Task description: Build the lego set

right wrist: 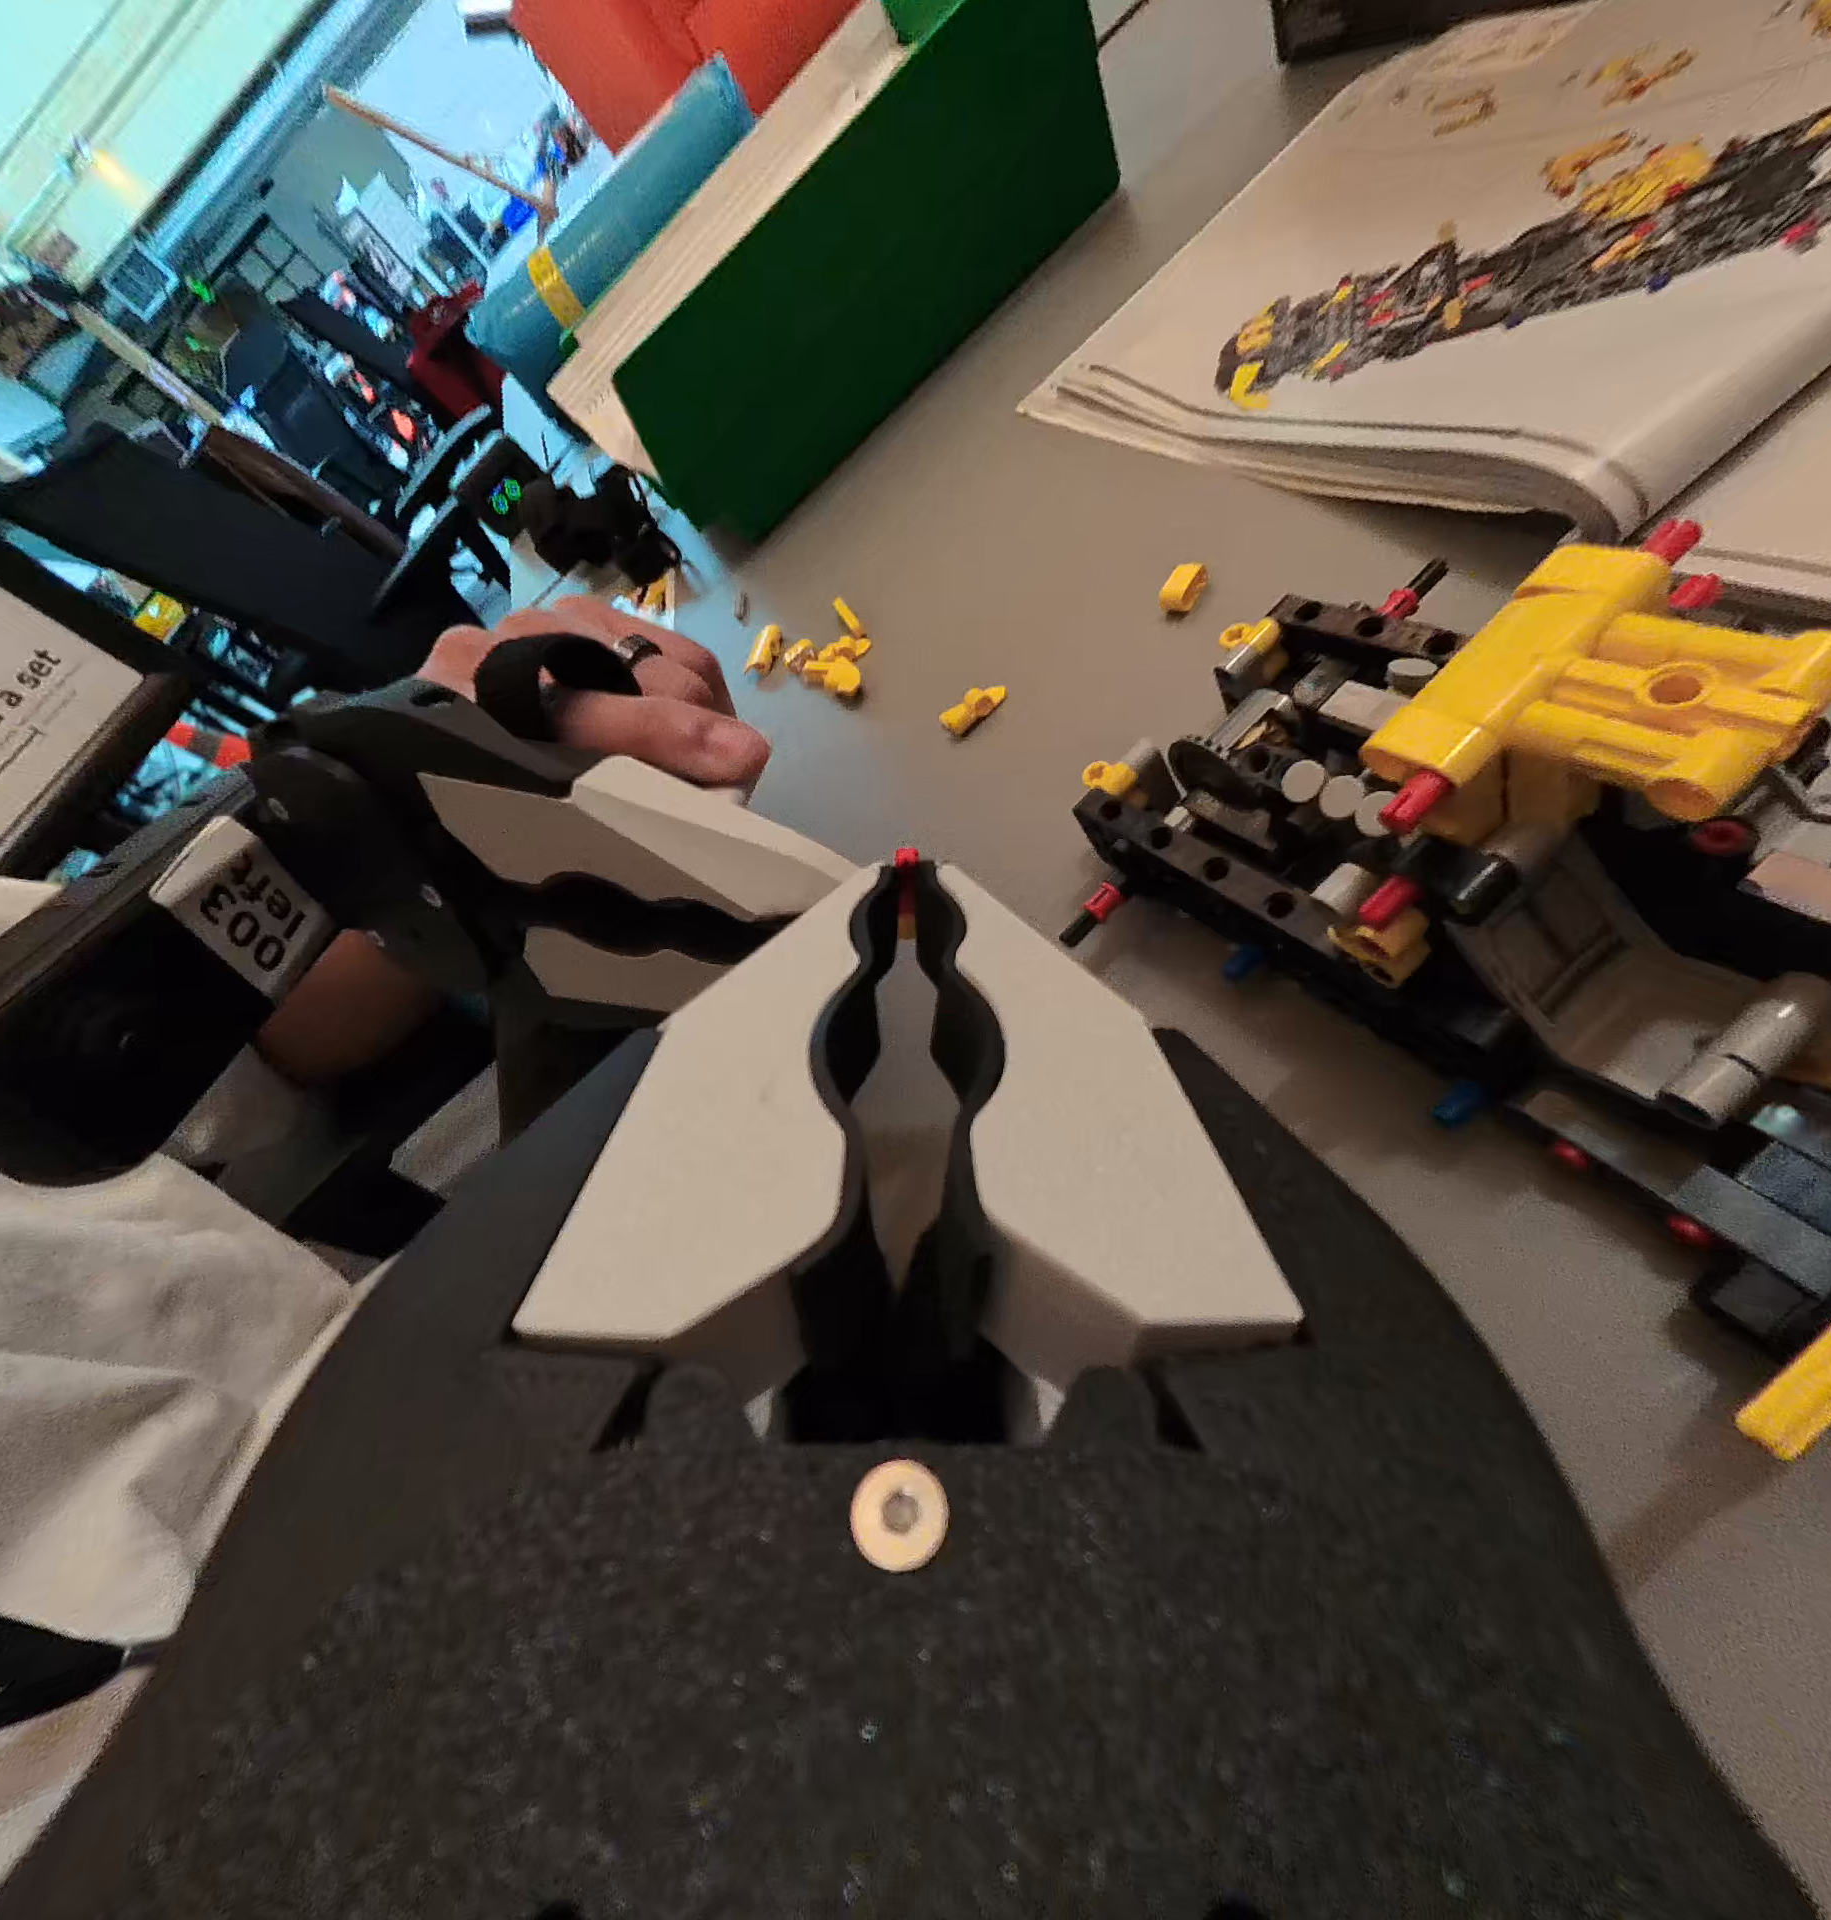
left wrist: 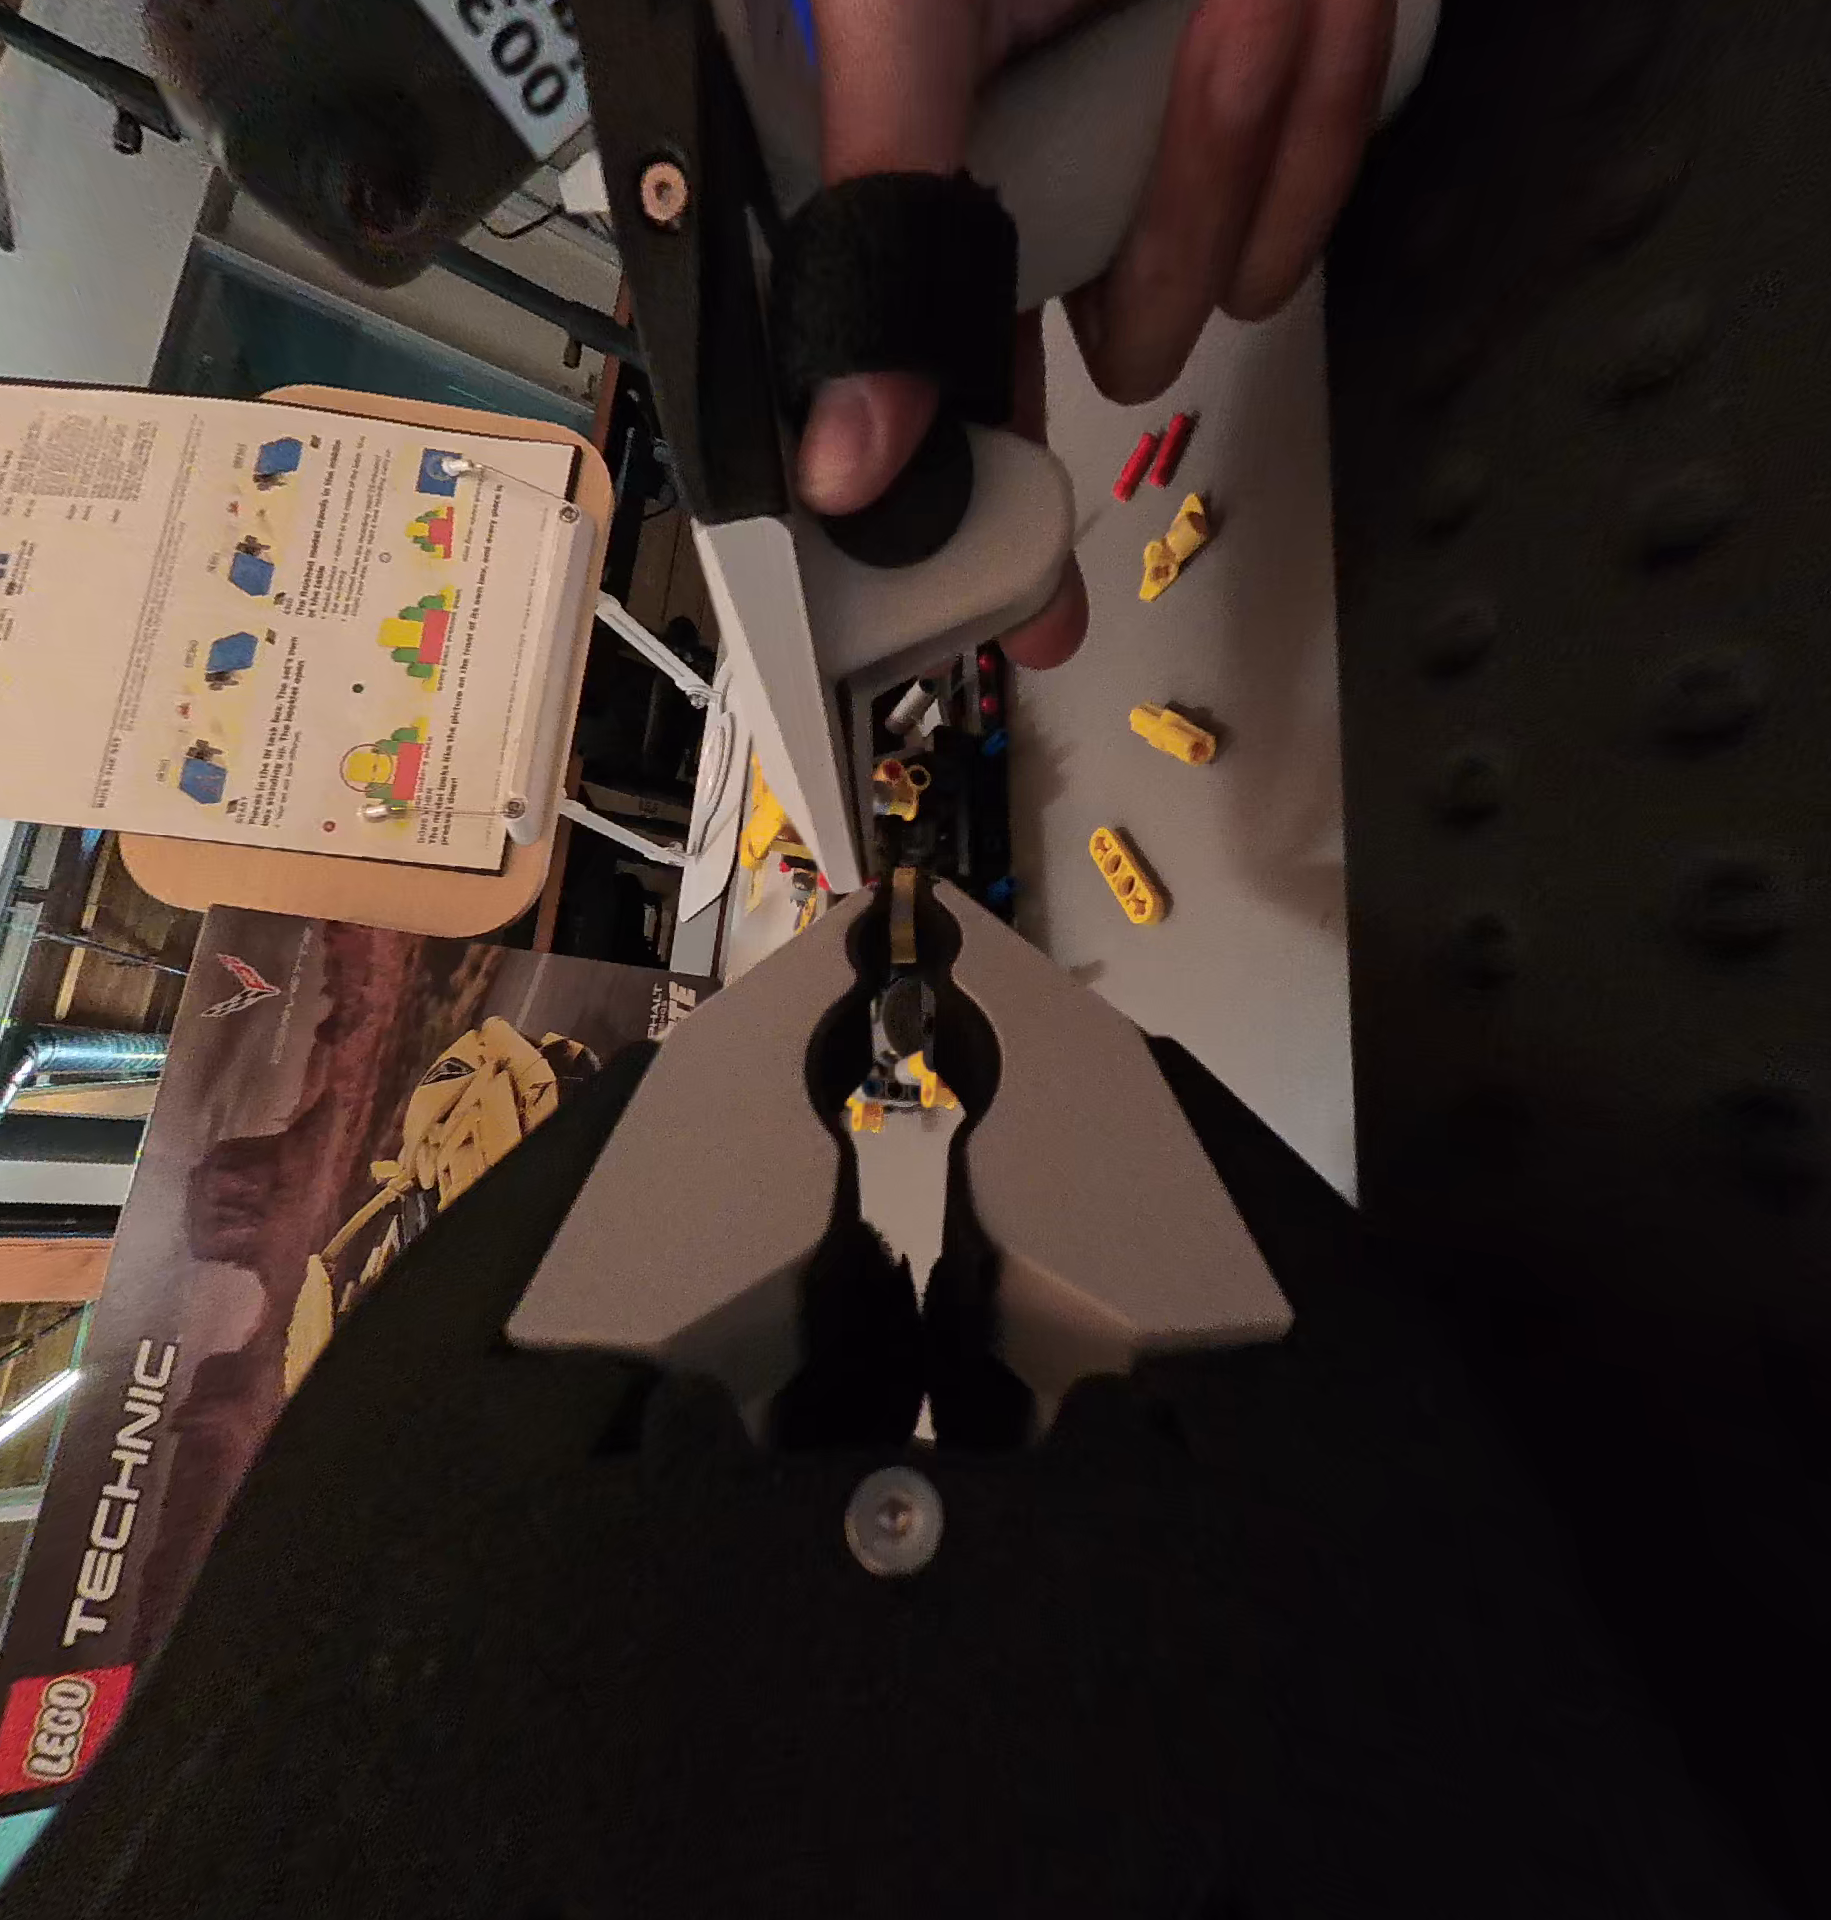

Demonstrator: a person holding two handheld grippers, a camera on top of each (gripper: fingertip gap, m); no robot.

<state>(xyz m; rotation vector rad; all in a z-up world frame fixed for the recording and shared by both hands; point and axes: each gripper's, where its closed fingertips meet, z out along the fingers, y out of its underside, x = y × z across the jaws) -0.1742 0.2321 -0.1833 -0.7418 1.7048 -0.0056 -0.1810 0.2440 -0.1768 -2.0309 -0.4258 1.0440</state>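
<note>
Two claws meet over a grey desk (right wrist: 952, 520) as I work the half-built car chassis (right wrist: 1462, 862).

Left wrist view: my left claw (left wrist: 903, 904), rolled sideways, is closed on a small yellow piece (left wrist: 903, 914), nose to nose with the right claw's tip; loose yellow connectors (left wrist: 1171, 732) and red pins (left wrist: 1155, 457) lie on the desk beyond.

Right wrist view: my right claw (right wrist: 906, 883) pinches a red pin (right wrist: 906, 858) at its very tip, the left claw (right wrist: 682, 862) angled in alongside, the chassis well to the right. So thin a grip could let the pin twist or drop if I push off-axis.
</note>
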